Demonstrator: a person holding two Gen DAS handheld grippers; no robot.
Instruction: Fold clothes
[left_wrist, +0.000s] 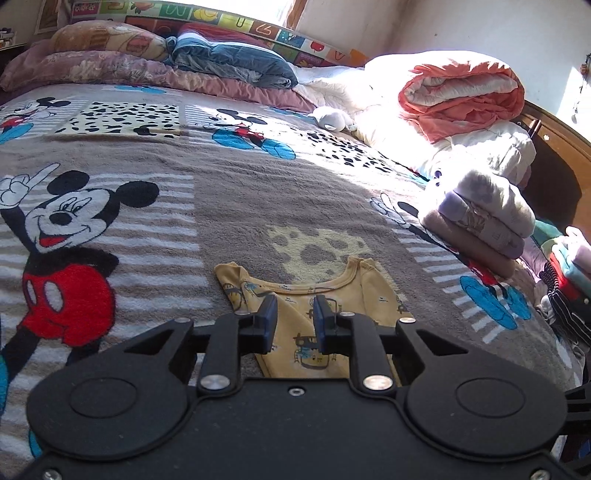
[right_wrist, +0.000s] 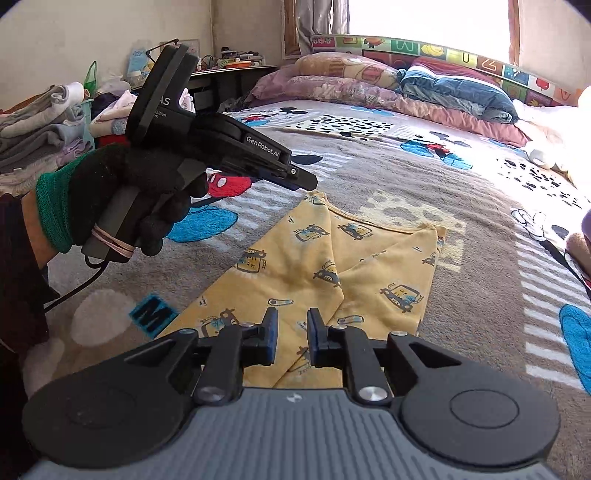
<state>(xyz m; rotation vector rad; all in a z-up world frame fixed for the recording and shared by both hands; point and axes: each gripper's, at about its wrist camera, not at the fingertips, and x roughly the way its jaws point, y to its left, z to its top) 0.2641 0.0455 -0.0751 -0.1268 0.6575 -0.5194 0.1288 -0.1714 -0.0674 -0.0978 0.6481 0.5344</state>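
Currently both sleeves of yellow car-print cotton top (right_wrist: 332, 266) lie folded inward on bed (right_wrist: 461, 314); left tongs (left_wrist: 294, 317) and right tongs (right_wrist: 292, 332) spread, empty; pinch hem corners evenly for any crosswise fold.

Left gripper (left_wrist: 294, 318) hovering with jaws parted and empty, gloved left hand (right_wrist: 140, 192) gripping its handle, right gripper (right_wrist: 292, 332) likewise hanging apart, holding nothing

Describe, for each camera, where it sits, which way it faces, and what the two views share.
Left wrist: on the left gripper, facing up the bed toward the pillows; only its own open fingers show.
Right wrist: on the right gripper, facing the same way; a gloved hand holding the left gripper shows.
Shared: the yellow shirt, bed, pillows.
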